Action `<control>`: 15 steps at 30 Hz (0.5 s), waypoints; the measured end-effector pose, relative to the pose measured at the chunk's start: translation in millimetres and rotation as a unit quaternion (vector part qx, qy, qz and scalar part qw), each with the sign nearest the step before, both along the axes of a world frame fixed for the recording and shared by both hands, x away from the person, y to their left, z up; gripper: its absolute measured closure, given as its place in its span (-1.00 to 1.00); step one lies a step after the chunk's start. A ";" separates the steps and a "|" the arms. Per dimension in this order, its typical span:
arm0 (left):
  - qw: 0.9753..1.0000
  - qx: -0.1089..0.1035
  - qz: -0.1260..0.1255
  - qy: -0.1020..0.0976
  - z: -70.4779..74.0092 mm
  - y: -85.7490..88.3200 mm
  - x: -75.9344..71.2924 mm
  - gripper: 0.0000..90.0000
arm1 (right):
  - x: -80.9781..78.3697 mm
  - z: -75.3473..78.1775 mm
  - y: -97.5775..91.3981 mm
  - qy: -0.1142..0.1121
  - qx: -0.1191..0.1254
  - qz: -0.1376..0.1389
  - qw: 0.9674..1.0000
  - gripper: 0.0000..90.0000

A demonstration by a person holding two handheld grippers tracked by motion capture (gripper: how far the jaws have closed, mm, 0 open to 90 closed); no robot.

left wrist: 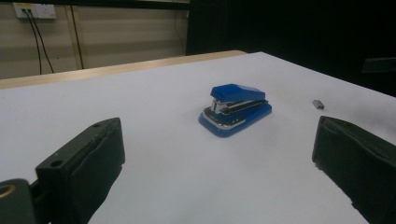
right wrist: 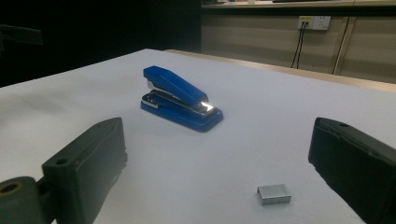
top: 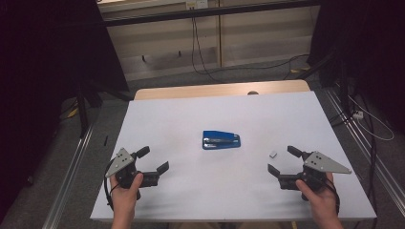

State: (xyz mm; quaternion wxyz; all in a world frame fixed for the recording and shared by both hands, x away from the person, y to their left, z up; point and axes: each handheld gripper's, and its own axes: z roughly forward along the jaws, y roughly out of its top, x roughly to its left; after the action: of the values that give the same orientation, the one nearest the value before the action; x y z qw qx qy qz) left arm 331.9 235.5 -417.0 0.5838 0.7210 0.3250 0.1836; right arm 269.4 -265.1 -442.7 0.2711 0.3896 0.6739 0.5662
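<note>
Staple strip (right wrist: 274,193) close, right gripper view

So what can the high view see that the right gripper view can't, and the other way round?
The high view alone takes in both hands, the left gripper and right gripper from above, jaws spread with nothing between them, plus the floor and rails beside the table.
The right gripper view alone gives a wall socket and the stapler's shiny metal front.
Both share the blue stapler, the small block of staples and the white tabletop.
</note>
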 end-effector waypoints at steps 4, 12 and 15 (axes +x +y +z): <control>1.000 0.001 -0.002 0.002 -0.2 -2.0 0.7 -0.94 | -0.3 0.1 -0.5 0.001 0.003 0.000 1.000 -0.92; 1.000 0.001 -0.005 0.004 -1.2 -3.9 2.9 -0.94 | 1.0 -0.6 1.4 0.004 0.001 0.006 1.000 -0.91; 1.000 0.004 -0.006 0.005 -1.5 -4.7 3.9 -0.94 | 1.3 -0.9 1.1 0.005 0.001 0.005 1.000 -0.91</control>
State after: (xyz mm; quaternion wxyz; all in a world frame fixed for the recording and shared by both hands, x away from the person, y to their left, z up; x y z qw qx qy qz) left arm 335.8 230.8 -418.5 0.5801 0.7266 0.3224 0.1777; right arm 270.6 -264.0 -443.6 0.2638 0.3894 0.6766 0.5665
